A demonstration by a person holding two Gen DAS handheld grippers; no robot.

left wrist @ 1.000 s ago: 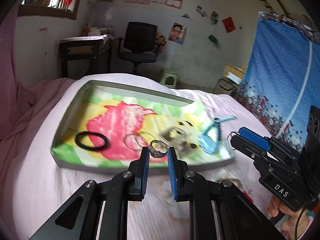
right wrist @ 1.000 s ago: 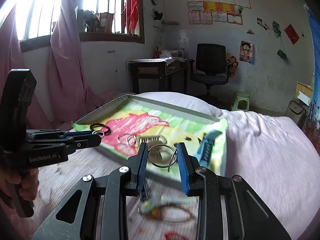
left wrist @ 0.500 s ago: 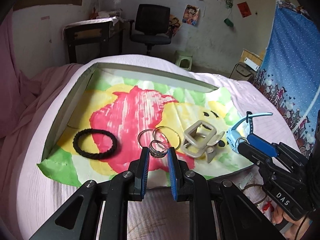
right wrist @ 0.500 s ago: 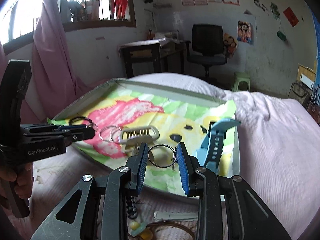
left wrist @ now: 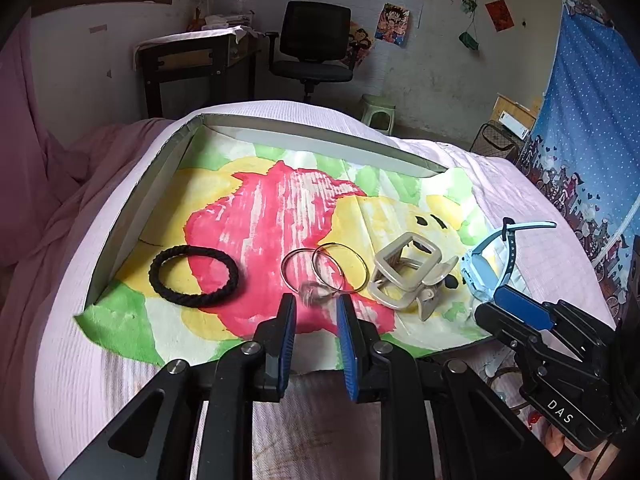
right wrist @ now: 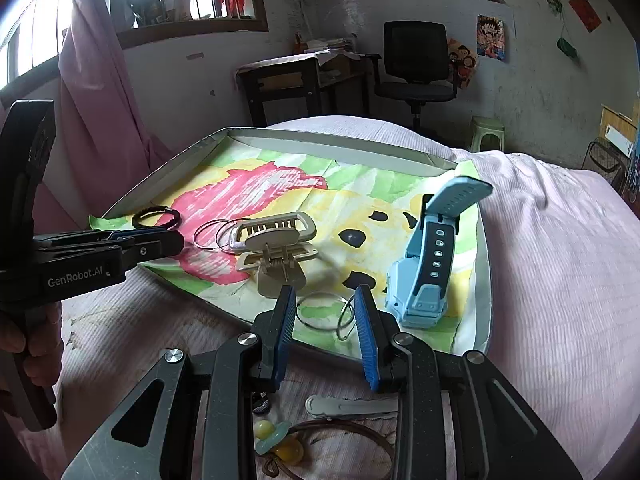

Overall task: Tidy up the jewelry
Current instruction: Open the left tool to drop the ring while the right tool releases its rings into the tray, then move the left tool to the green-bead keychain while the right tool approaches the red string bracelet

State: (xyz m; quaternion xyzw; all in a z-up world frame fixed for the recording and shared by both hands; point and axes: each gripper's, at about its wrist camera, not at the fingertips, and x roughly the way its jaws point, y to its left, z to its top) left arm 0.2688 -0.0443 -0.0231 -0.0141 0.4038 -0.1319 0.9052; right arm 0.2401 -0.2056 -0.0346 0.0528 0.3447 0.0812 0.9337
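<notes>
Change: both grippers have parted their jaws since the earlier frames, letting go of their rings.
Left gripper point(left wrist: 316, 320): fingers apart, gripping nothing; small silver ring point(left wrist: 313, 292), blurred, just ahead on the painted cloth-lined tray point(left wrist: 320, 146).
Right gripper point(right wrist: 325, 312): fingers wide; thin wire hoop rings point(right wrist: 323, 312) between them on the tray, beside the light-blue watch point(right wrist: 430, 264).

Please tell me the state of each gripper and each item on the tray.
left gripper: open, blurred small ring loose between fingers.
right gripper: open, thin hoops loose between fingers.
hair claw: shut, lying on tray.
blue watch: standing on edge.
black hair tie: lying flat on tray.
</notes>
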